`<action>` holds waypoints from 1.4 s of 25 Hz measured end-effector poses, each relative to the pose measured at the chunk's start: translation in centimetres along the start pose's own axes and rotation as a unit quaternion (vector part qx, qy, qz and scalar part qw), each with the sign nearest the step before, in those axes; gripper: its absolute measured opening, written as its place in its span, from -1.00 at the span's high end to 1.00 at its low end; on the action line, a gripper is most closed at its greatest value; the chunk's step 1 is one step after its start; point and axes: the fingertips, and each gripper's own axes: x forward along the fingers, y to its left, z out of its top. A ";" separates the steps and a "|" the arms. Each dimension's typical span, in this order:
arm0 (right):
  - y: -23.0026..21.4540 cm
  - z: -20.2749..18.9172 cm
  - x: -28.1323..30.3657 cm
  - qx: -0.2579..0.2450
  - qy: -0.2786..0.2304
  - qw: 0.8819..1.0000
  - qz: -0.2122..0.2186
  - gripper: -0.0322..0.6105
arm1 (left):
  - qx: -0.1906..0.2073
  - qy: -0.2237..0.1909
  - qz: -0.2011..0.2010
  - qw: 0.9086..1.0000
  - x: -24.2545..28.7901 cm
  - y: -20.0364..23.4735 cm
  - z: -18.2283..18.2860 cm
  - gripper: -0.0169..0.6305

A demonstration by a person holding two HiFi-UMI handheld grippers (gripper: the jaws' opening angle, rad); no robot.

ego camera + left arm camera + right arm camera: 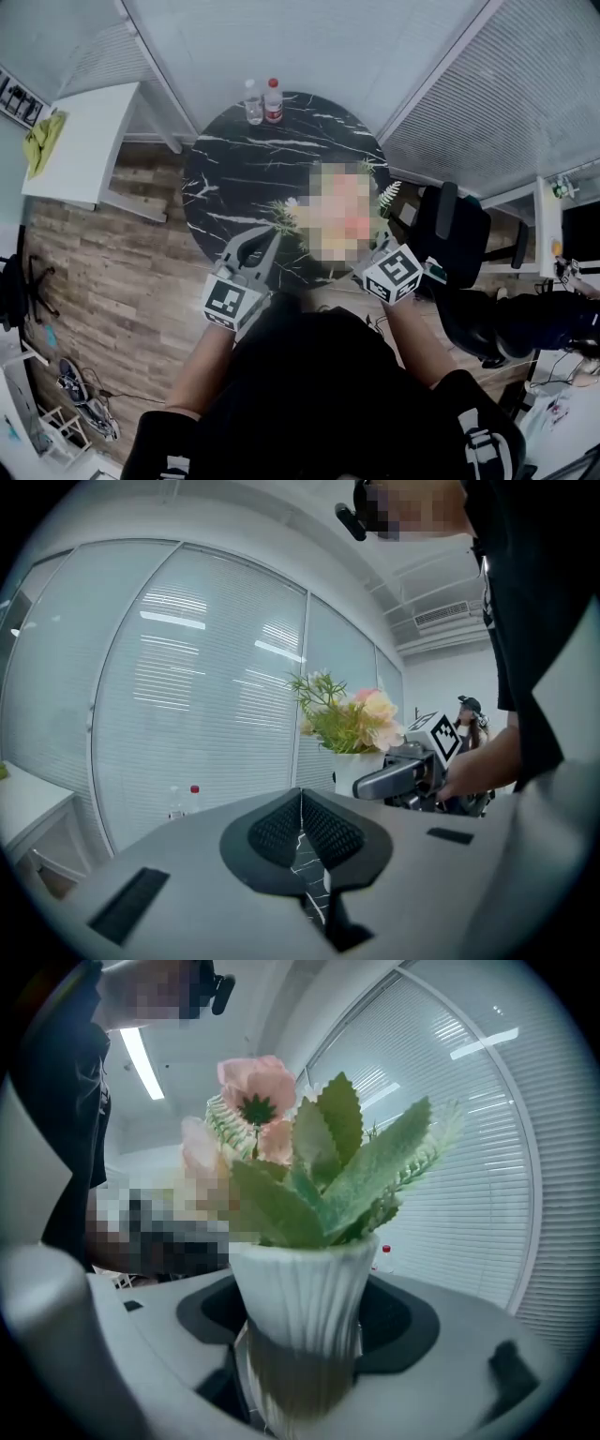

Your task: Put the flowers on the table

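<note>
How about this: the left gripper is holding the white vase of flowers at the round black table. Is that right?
Not quite. It is the right gripper that holds the white vase of flowers at the round black table. The right gripper view shows its jaws closed on the vase. In the left gripper view, the left gripper has its jaws together with nothing between them.

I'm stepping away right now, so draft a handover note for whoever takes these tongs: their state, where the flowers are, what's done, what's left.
Left tongs: shut, empty, over the table at its near edge.
Right tongs: shut on the white flower pot, flowers upright.
Done: pot is gripped over the table's near right part; whether it touches down can't be told.
Two bottles stand at the far edge.
Left: set pot down, open right tongs, withdraw.
</note>
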 end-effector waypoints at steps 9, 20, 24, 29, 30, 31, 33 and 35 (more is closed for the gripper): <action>-2.2 0.4 5.0 0.003 -0.010 0.999 -0.054 -0.16 | 0.003 0.006 -0.040 0.999 1.0 5.2 -1.0 0.91; -5.7 0.1 9.0 -0.009 -0.025 0.998 -0.066 -0.16 | -0.004 0.011 -0.028 1.000 3.8 9.0 -3.3 0.91; -7.8 -0.5 10.9 -0.013 -0.032 0.998 -0.061 -0.16 | -0.004 0.012 -0.014 1.000 5.6 10.5 -4.2 0.91; -10.3 -1.9 13.1 -0.019 -0.035 0.998 -0.056 -0.16 | -0.010 0.006 0.012 1.000 7.7 12.5 -5.8 0.91; -10.7 -2.2 13.6 -0.019 -0.037 0.998 -0.055 -0.16 | -0.012 0.006 0.015 1.000 8.1 12.8 -6.2 0.91; -11.2 -2.6 14.1 -0.020 -0.038 0.998 -0.053 -0.16 | -0.011 0.007 0.018 1.000 8.4 13.2 -6.6 0.91; -12.1 -3.3 15.2 -0.021 -0.039 0.998 -0.052 -0.16 | -0.001 0.011 0.022 1.000 9.3 13.8 -7.4 0.91; -13.0 -4.0 16.1 -0.023 -0.039 0.998 -0.052 -0.16 | 0.001 0.013 0.027 1.000 10.2 14.5 -8.1 0.91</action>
